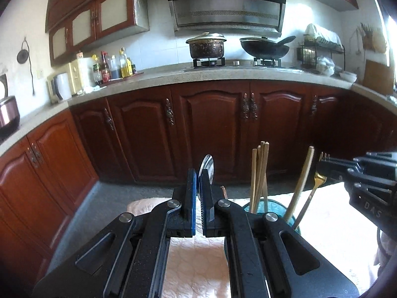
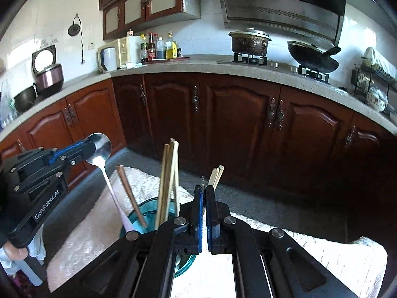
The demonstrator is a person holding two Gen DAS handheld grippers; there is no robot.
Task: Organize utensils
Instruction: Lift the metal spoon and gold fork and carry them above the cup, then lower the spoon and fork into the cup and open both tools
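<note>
A teal glass cup (image 1: 273, 204) (image 2: 144, 213) stands on a table under a pale quilted cloth (image 1: 196, 268) (image 2: 86, 223). Wooden chopsticks (image 1: 259, 171) (image 2: 168, 173) lean in it. My left gripper (image 1: 198, 173) (image 2: 90, 147) is shut on the bowl of a silver spoon (image 1: 208, 167) (image 2: 100, 149); the spoon's handle slants down into the cup. My right gripper (image 2: 204, 188) (image 1: 322, 165) is shut on the head of a gold fork (image 1: 318, 180) (image 2: 203, 180), whose tines poke out above the pads and whose handle reaches down into the cup.
Dark wooden floor cabinets (image 1: 211, 129) and a stone counter (image 1: 223, 73) curve around beyond a strip of grey floor (image 1: 111, 203). On the counter stand a pot (image 1: 207, 47), a wok (image 1: 265, 47), bottles (image 1: 111, 67) and a dish rack (image 1: 320, 52). A hand (image 2: 10, 250) holds the left gripper.
</note>
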